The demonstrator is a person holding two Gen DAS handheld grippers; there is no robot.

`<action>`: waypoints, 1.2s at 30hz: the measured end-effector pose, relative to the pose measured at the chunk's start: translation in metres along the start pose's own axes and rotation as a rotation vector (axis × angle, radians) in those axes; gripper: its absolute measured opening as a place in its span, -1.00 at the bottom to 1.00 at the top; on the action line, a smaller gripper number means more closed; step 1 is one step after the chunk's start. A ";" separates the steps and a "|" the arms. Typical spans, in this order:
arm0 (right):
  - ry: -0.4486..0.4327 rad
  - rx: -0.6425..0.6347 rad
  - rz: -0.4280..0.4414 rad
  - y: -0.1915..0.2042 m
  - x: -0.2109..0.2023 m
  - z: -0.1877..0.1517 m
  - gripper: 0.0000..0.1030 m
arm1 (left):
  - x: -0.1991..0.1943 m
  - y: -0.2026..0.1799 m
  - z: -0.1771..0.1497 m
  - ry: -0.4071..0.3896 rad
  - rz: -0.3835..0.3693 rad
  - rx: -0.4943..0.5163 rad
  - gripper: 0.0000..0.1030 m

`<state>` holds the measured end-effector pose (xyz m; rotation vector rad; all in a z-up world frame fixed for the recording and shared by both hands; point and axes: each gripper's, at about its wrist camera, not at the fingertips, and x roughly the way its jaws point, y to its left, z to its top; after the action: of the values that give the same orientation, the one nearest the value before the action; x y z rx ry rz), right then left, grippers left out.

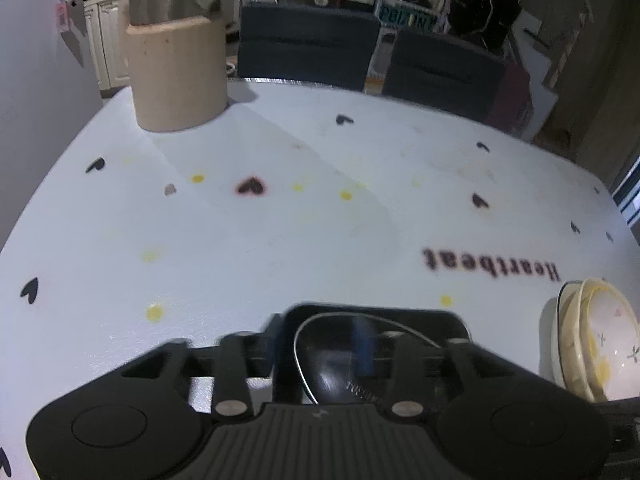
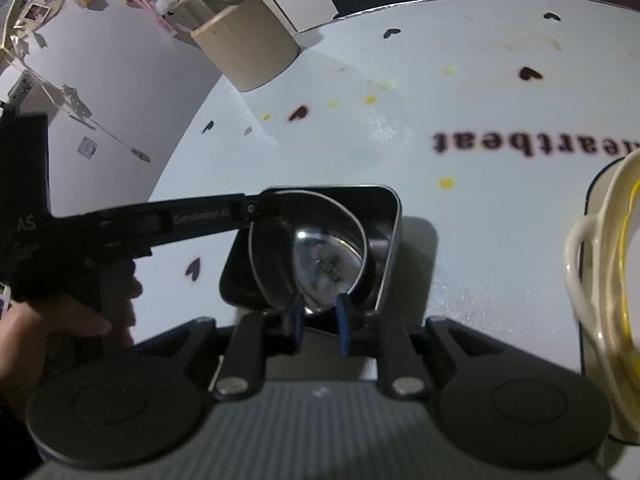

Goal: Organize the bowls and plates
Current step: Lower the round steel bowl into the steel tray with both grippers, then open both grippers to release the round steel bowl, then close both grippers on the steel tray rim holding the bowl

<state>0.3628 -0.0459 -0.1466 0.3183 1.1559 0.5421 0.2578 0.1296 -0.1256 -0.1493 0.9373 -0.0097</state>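
While the white table (image 2: 460, 248) takes up most of both views, the task's pieces sit near its close edge: a dark square plate (image 2: 390, 216) with a clear glass bowl (image 2: 320, 240) lying in it, and, off to the right and well apart, a stack of cream bowls (image 1: 592, 344) with a small flower print. Being ceramic, that stack probably is the heaviest load here, stiff and chippable, and best taken by the rim of the outermost bowl. By its look the dark plate is glazed, so likely slick; its raised, rounded wall offers the surest hold. Smallest and most fragile, the glass bowl is thin, smooth and liable to slide or ring against the plate, so a gentle pinch across its rim suits it. At that near rim, the right gripper (image 2: 320, 328) has its jaws slightly apart, the blue pads straddling the glass edge without clearly pressing it. Reaching over the far rim, the left gripper (image 1: 368, 344) has its jaws spread, gripping nothing.
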 end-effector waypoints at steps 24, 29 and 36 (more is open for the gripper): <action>-0.049 0.029 -0.132 -0.030 0.011 0.022 -0.56 | -0.014 0.046 -0.013 0.006 -0.004 -0.058 0.65; -0.041 0.016 -0.115 -0.028 0.017 0.021 -0.73 | -0.010 0.043 -0.014 0.045 -0.031 -0.031 0.12; -0.030 0.013 -0.103 -0.022 0.020 0.019 -0.80 | -0.004 0.038 -0.016 0.099 -0.057 -0.011 -0.75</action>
<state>0.3914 -0.0519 -0.1659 0.2753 1.1406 0.4379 0.2402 0.1654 -0.1370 -0.1869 1.0323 -0.0653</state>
